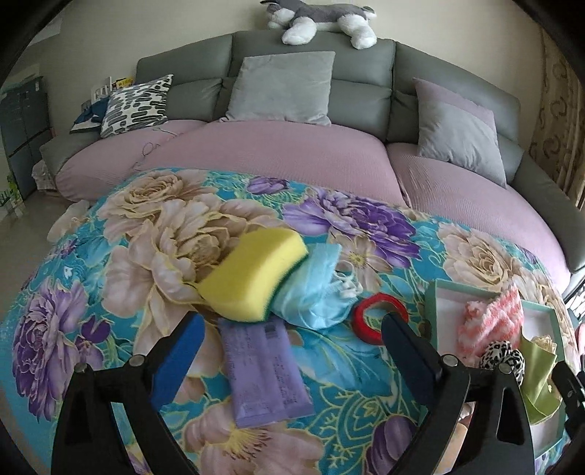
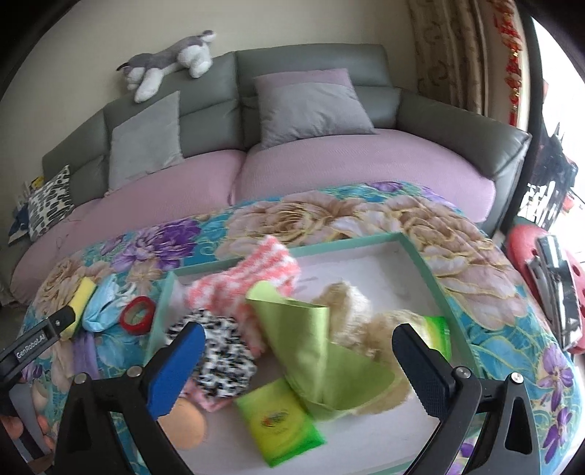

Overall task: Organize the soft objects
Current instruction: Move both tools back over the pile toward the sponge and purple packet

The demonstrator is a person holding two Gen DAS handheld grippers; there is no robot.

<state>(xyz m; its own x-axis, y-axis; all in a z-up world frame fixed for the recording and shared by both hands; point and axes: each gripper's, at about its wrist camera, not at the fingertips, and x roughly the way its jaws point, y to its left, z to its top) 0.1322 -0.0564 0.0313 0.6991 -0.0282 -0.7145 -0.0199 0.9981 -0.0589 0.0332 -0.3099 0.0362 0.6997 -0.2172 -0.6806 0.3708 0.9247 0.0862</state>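
Observation:
On the floral quilt (image 1: pixel 109 255) lie a yellow sponge (image 1: pixel 252 277), a light blue cloth mask (image 1: pixel 314 292), a red tape roll (image 1: pixel 369 321) and a purple packet (image 1: pixel 267 372). My left gripper (image 1: pixel 292 347) hangs open over the purple packet, with its pads clear of it. A teal box (image 2: pixel 420 263) holds a pink striped sock (image 2: pixel 256 281), a leopard scrunchie (image 2: pixel 219 361), a green cloth (image 2: pixel 310 350), a cream fluffy piece (image 2: pixel 351 310), green wipes packets (image 2: pixel 281 420) and an orange ball (image 2: pixel 182 420). My right gripper (image 2: pixel 299 365) is open above the green cloth.
Behind the quilt stands a grey sofa (image 1: pixel 314 65) with mauve seat covers, grey cushions (image 1: pixel 281 87) and a patterned cushion (image 1: pixel 135 106). A plush husky (image 1: pixel 321 18) lies on its back. A red object with a metal part (image 2: pixel 548 277) stands off the quilt's right edge.

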